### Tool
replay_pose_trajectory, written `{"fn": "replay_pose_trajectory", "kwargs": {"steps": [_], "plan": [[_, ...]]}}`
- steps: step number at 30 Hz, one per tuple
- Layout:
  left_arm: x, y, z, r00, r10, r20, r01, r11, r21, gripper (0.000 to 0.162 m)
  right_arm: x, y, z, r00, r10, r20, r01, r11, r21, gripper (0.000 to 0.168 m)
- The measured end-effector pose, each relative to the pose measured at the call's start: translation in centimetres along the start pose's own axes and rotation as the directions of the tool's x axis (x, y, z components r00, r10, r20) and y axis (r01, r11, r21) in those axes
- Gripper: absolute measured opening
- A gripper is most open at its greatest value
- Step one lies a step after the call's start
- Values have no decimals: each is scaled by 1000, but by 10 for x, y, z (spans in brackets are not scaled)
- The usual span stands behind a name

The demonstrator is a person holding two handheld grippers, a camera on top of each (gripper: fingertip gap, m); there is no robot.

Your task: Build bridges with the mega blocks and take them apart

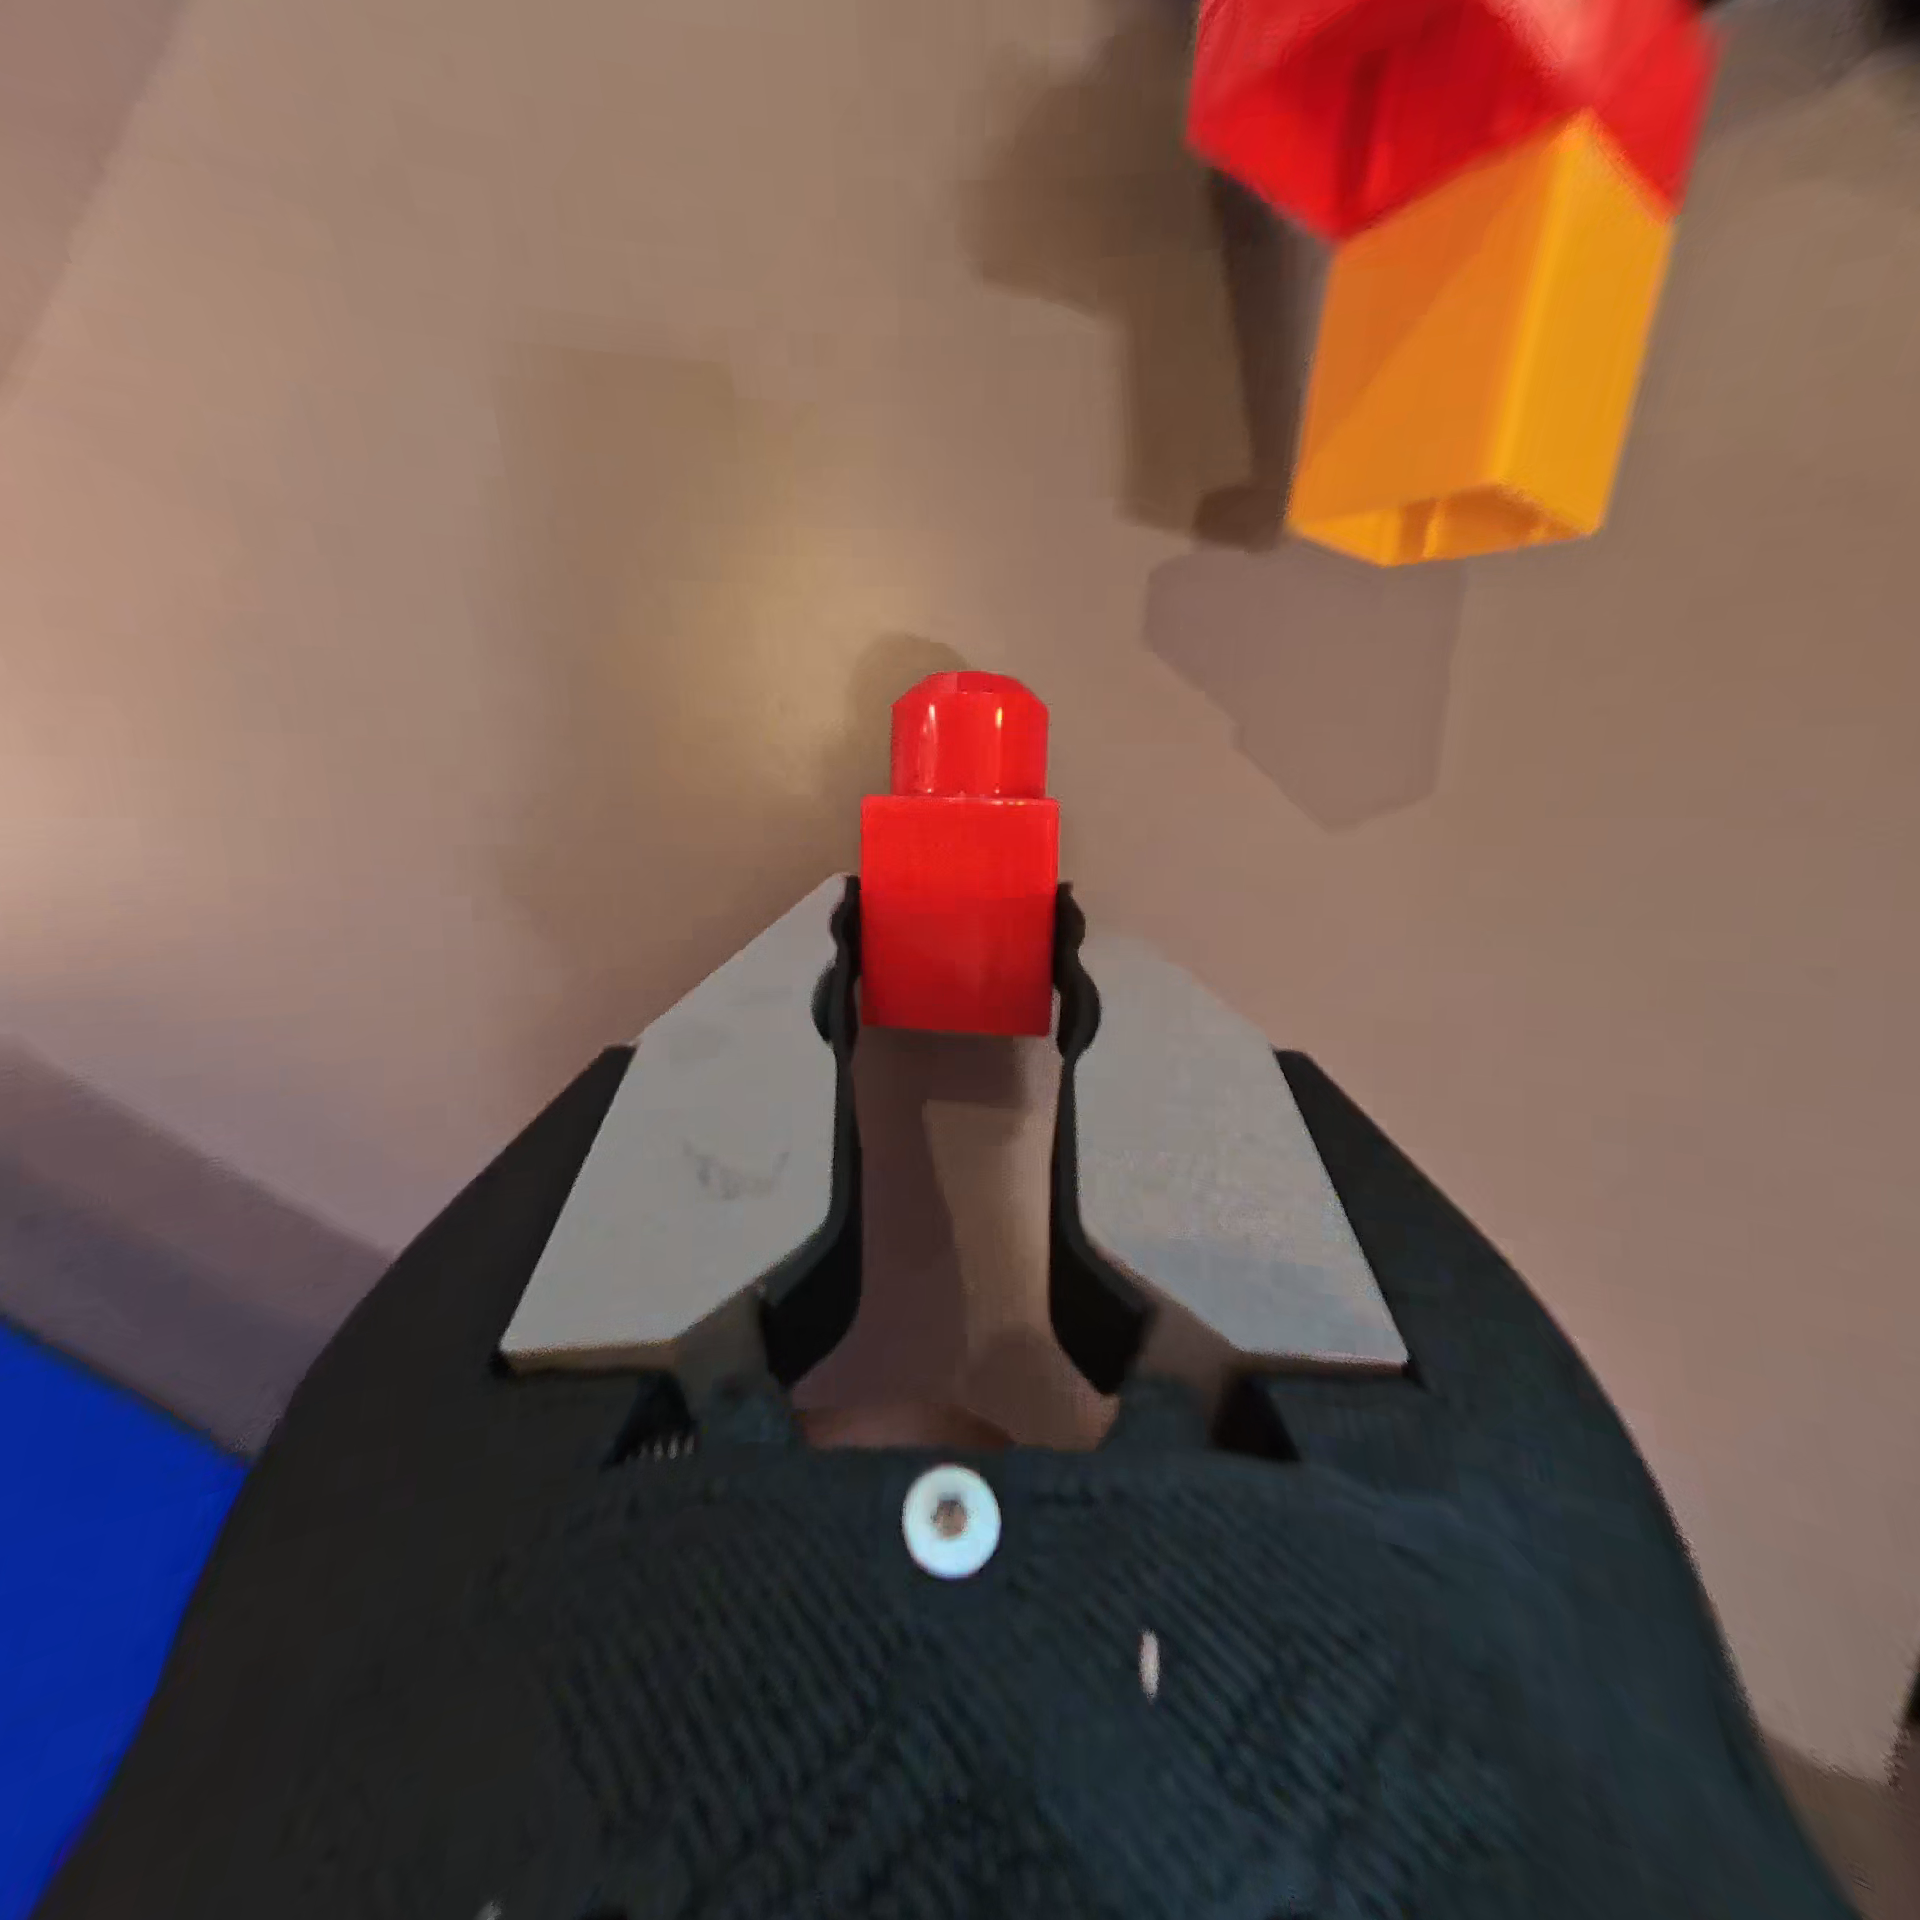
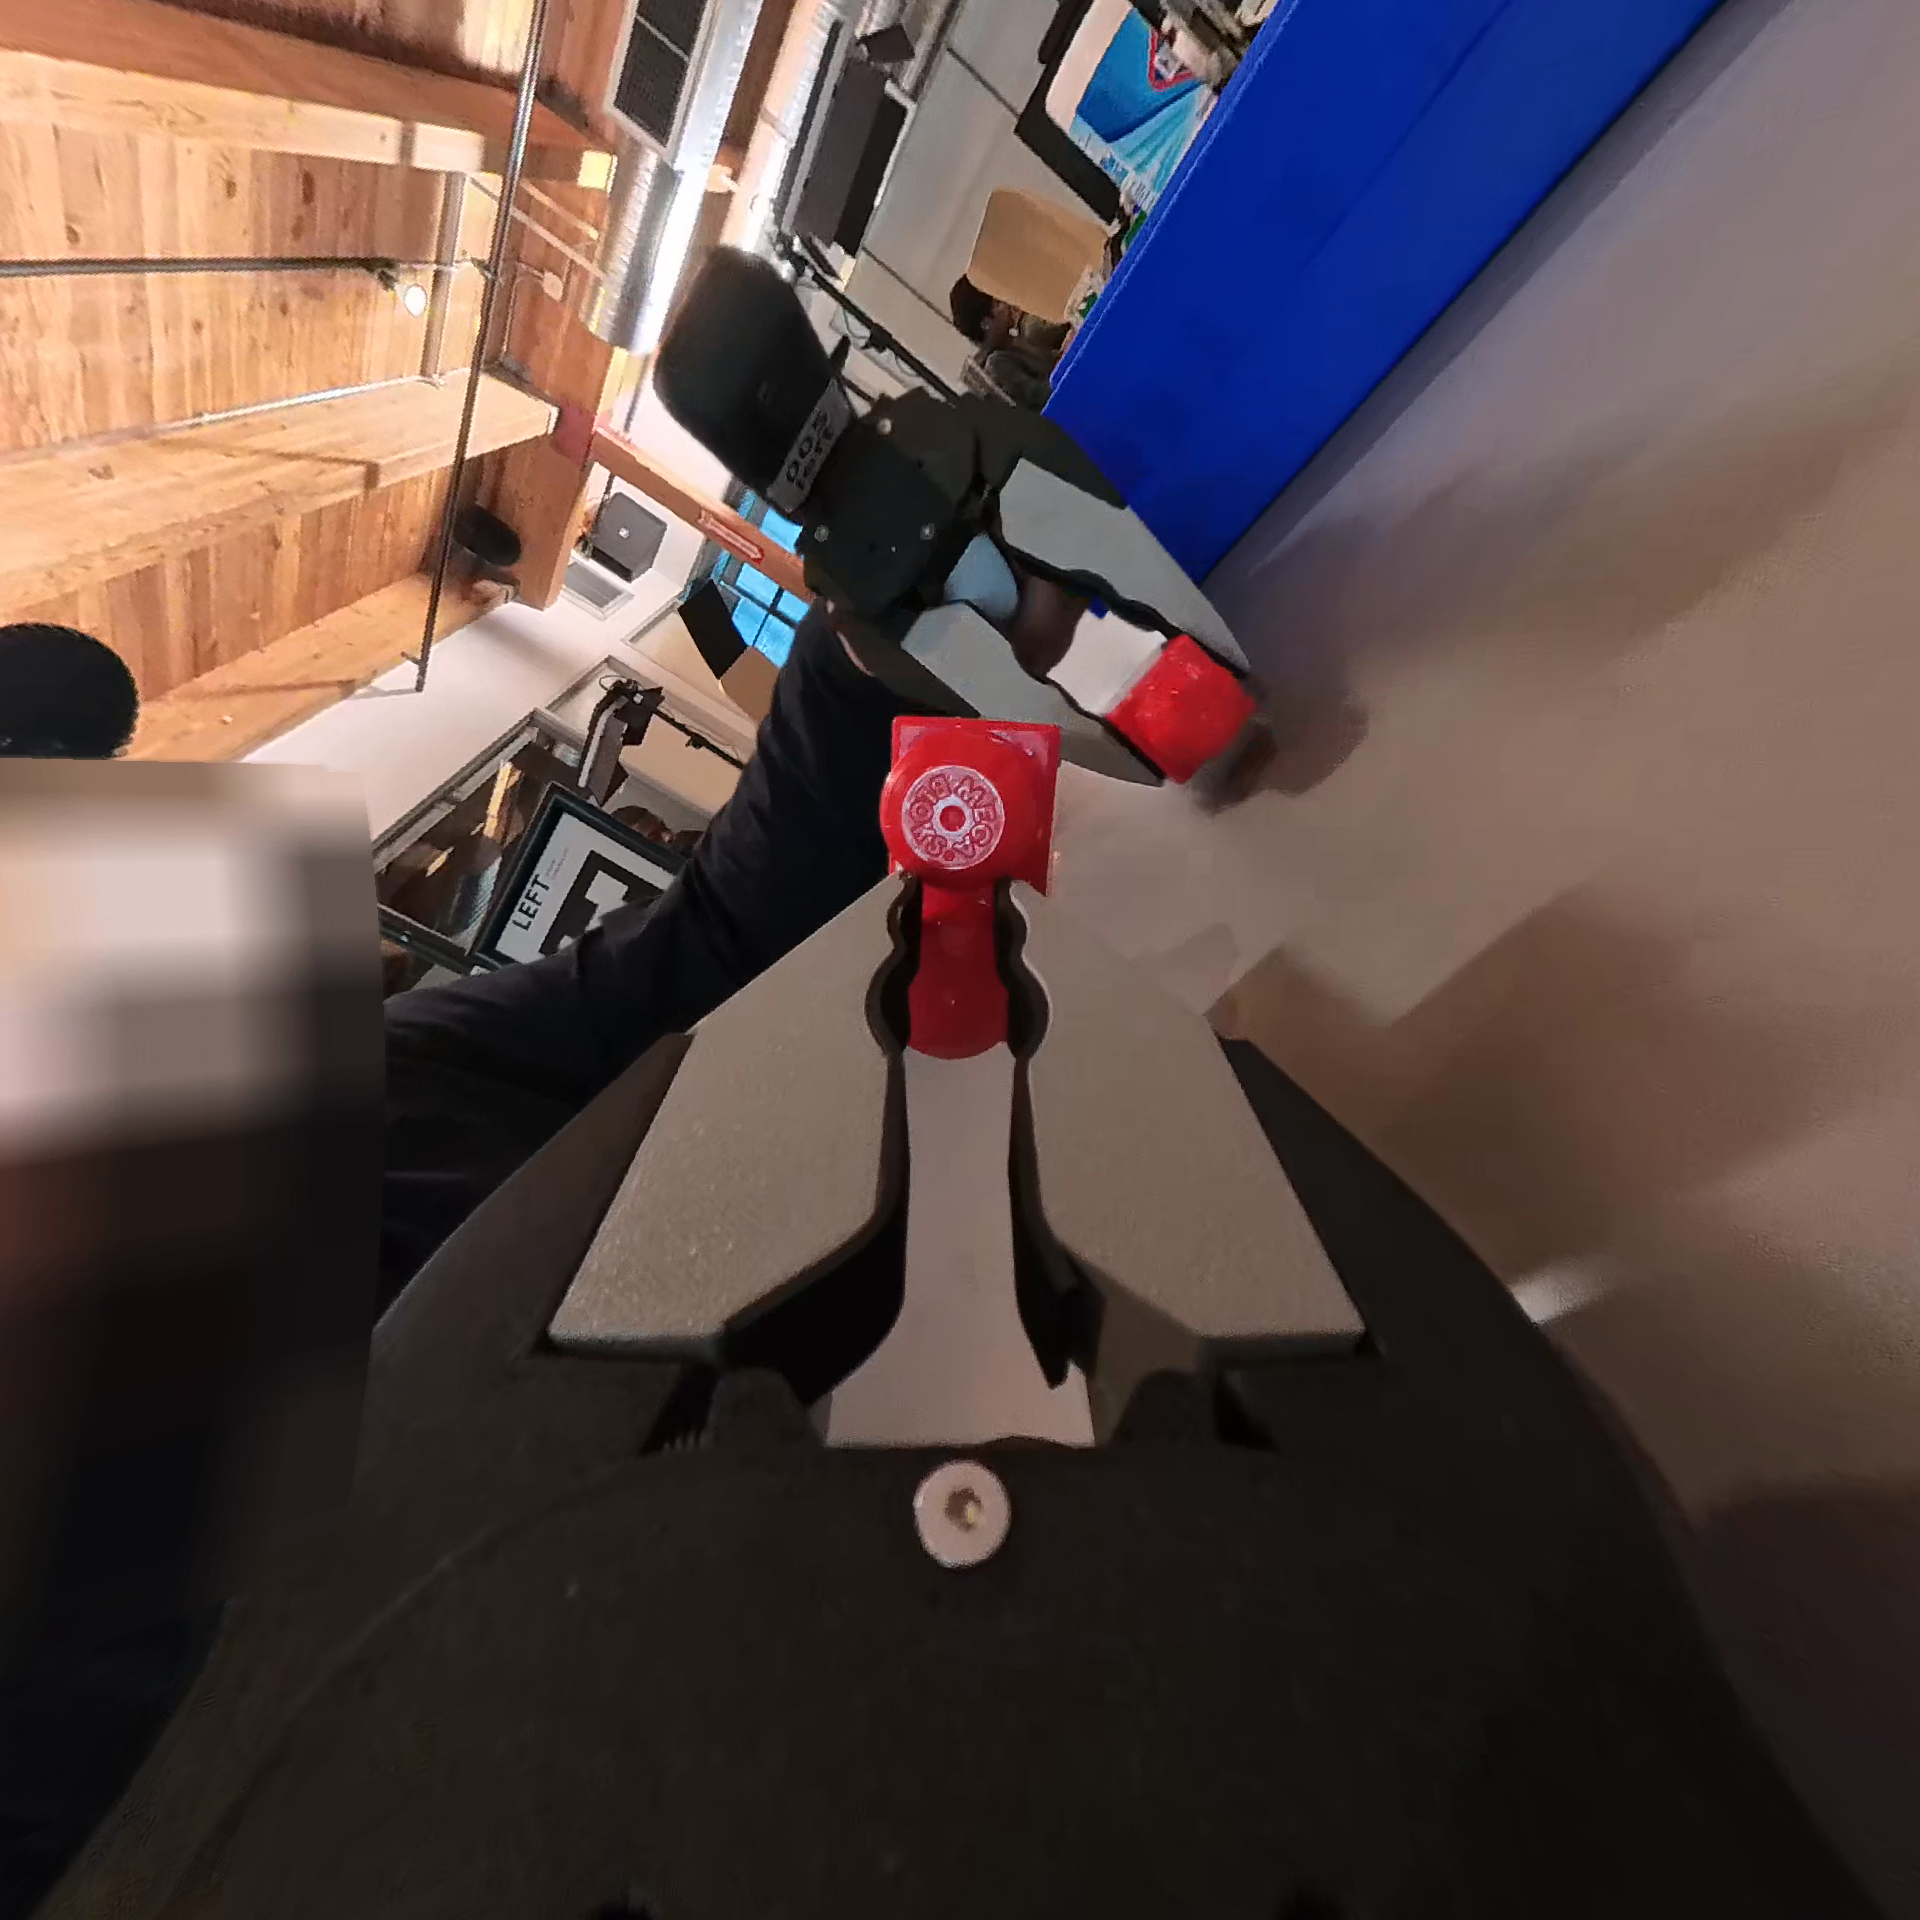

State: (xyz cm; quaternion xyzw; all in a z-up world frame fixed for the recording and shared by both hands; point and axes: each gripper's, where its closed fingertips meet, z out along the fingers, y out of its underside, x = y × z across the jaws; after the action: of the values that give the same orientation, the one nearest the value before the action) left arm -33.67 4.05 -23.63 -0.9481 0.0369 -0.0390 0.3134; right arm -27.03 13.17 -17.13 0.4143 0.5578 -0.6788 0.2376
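A small red block (image 1: pixel 956 920) with a single round stud sits pinched between the fingertips of the left gripper (image 1: pixel 956 956), its stud pointing away from the camera toward the beige tabletop (image 1: pixel 416 520). In the right wrist view the same block (image 2: pixel 1184 717) shows at the far end of the left gripper (image 2: pixel 1164 707), low over the table or touching it; blur hides which.

The right gripper (image 2: pixel 961 966) is clamped on a second red block (image 2: pixel 971 821), gripping it by a stud while another stud faces the camera. From the left wrist view this red block (image 1: pixel 1434 94) appears blurred at the upper right, with an orange block (image 1: pixel 1475 364) joined beneath it. The orange block's hollow end hangs clear above the table, casting a shadow on it. This pair is well apart from the small red block, up and to its right.

A blue panel (image 2: pixel 1299 291) stands along the table's far edge and also shows at the lower left corner in the left wrist view (image 1: pixel 94 1558). Nothing lies between the two held blocks.

The left gripper reaches in slantwise toward the table, a dark sleeve (image 2: pixel 727 883) behind it. The right gripper is rolled sideways, so the room beyond appears tilted: wooden shelving (image 2: pixel 208 312) and a framed sign (image 2: pixel 582 883).
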Motion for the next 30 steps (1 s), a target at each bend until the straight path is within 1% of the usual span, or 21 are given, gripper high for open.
{"fn": "replay_pose_trajectory", "kwargs": {"steps": [2, 4, 7, 9, 11, 15, 17, 19, 23, 30], "plan": [[15, -13, -6, 991, -52, -123, 67, 990, 122, 34, -1, 2, 1, 1000, -7, 5, 7, 1000, -20, 11], [28, -23, -11, 965, -85, -249, 138, 970, 203, 34, 0, 4, 2, 1000, -28, -14, 28, 999, -36, 11], [43, -30, -13, 921, -85, -380, 190, 950, 247, 34, 3, 8, 6, 997, -57, -56, 53, 996, -71, 11], [52, -34, -16, 891, -59, -451, 200, 941, 272, 34, 5, 13, 8, 992, -89, -90, 79, 991, -112, 11], [59, -37, -18, 863, -40, -504, 204, 940, 273, 34, 3, 16, 11, 990, -112, -90, 99, 986, -136, 11], [67, -29, -7, 833, -22, -553, 157, 967, 199, 34, 0, 20, 17, 988, -133, -80, 118, 979, -169, 11], [70, -34, -8, 814, -9, -581, 163, 963, 213, 34, 3, 27, 19, 987, -137, -88, 116, 972, -206, 11], [73, -35, -10, 795, 14, -607, 154, 962, 224, 34, 4, 27, 20, 987, -133, -87, 113, 972, -206, 11], [74, -30, 2, 794, -14, -607, 148, 974, 170, 34, 2, 27, 22, 988, -132, -74, 114, 971, -209, 11], [77, -37, 5, 787, -20, -617, 157, 973, 168, 34, 3, 34, 28, 987, -144, -78, 121, 962, -247, 11]]}}
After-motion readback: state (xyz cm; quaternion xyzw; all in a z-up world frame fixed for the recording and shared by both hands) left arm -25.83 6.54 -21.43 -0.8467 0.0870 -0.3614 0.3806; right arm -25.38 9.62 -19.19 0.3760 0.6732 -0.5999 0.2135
